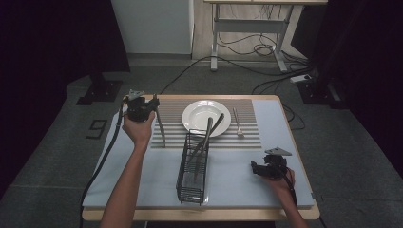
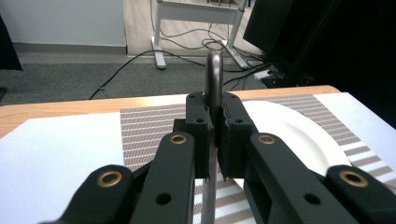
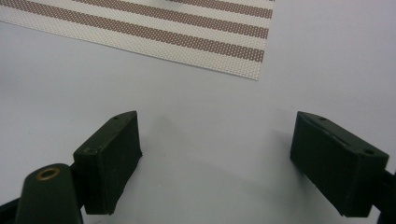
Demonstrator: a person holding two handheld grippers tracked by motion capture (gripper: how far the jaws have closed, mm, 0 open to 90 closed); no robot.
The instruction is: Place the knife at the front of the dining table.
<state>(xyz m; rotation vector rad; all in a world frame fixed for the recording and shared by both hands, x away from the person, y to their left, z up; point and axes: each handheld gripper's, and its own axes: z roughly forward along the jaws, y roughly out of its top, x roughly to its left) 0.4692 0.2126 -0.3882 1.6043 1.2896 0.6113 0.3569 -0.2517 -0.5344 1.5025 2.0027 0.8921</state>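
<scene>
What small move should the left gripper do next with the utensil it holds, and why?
Probably lower it flat onto the mat left of the plate. The left gripper is shut on the utensil, held upright, tip near the mat's left edge; a fork already lies right of the plate.

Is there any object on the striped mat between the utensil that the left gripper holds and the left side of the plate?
Nothing visible. The left gripper is shut on the metal utensil, which hangs over bare striped mat left of the plate. The wire rack stands nearer the person; the fork lies right of the plate.
</scene>
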